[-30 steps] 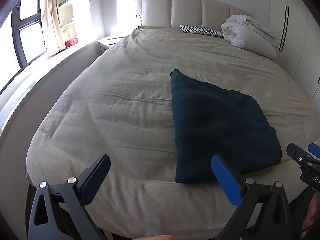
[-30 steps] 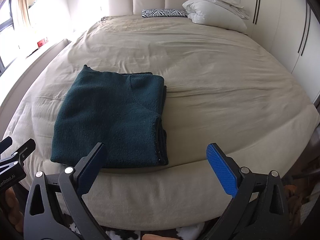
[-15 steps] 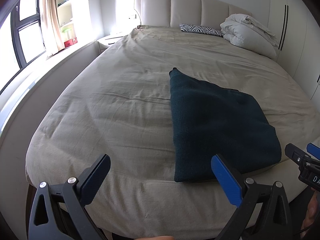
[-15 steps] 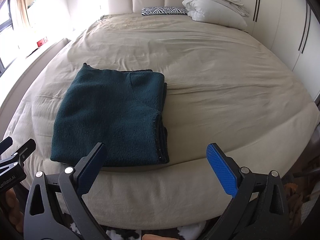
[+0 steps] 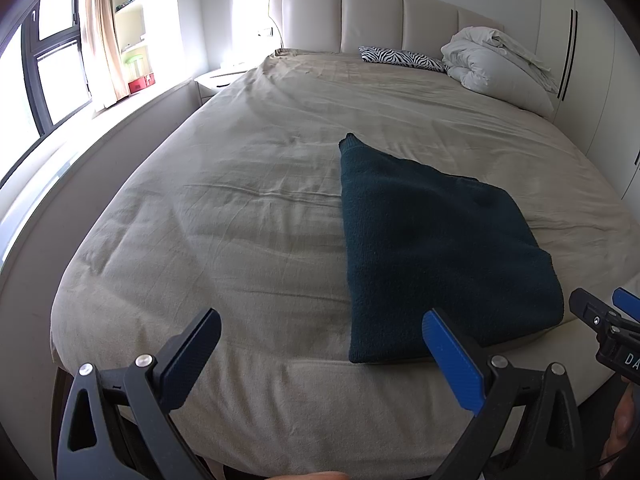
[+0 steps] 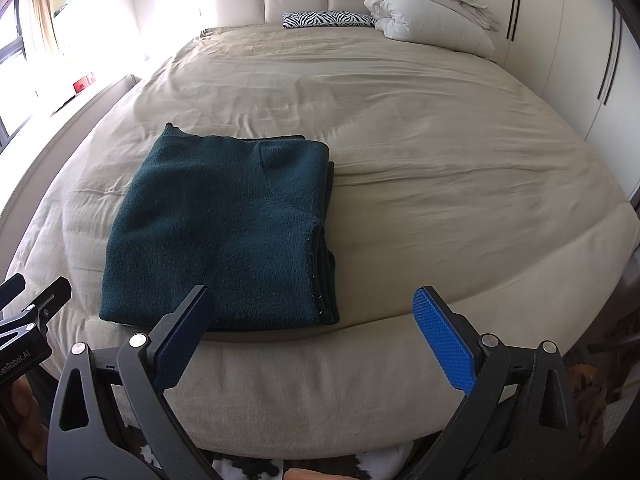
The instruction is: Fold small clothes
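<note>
Left gripper at the bottom of its frame, blue-padded jaws spread wide, gripping nothing. Right gripper likewise splayed and empty. Just beyond them the folded dark teal knitted garment lies flat, centre-left, near the beige-sheeted bed edge.

right gripper: spread wide, empty | dark green garment: folded on bed

sunlit bedroom, beige bed, padded headboard, window at left, white wardrobes
</note>
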`<state>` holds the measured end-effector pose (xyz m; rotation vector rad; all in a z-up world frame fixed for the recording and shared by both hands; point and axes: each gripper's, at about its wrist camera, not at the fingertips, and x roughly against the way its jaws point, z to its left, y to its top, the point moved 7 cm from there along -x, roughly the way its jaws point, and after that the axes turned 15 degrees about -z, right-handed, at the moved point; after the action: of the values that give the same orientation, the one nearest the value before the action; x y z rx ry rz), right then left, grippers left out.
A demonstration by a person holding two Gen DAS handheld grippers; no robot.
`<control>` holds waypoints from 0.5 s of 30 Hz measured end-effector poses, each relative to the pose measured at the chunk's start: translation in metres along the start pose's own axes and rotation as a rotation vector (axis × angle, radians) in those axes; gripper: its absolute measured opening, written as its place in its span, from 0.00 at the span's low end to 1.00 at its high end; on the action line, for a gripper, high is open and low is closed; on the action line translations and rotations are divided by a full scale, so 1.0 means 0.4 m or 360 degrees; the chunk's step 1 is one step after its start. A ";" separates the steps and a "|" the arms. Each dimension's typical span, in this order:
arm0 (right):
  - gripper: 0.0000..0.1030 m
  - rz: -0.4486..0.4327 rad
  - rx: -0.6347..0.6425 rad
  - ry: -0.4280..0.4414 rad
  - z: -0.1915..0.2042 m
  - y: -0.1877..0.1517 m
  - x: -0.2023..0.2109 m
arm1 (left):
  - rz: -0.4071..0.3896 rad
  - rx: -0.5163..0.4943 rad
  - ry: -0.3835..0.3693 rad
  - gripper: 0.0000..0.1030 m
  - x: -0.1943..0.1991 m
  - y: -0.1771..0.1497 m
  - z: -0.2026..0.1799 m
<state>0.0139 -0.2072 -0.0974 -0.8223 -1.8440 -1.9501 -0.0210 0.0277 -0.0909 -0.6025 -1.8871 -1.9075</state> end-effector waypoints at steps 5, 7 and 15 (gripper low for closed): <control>0.98 0.0006 -0.0002 0.0002 -0.001 -0.006 -0.002 | 0.0000 0.0001 0.0000 1.00 0.001 0.000 -0.001; 0.98 0.0006 -0.0001 0.0001 -0.001 -0.007 -0.002 | 0.0000 0.0000 -0.0001 1.00 0.000 0.000 -0.001; 0.98 0.0018 -0.0007 0.0005 -0.003 -0.015 -0.007 | 0.0005 0.0000 0.0000 1.00 -0.003 -0.004 0.002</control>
<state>0.0122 -0.2082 -0.1038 -0.8285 -1.8299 -1.9483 -0.0207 0.0286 -0.0930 -0.6051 -1.8851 -1.9052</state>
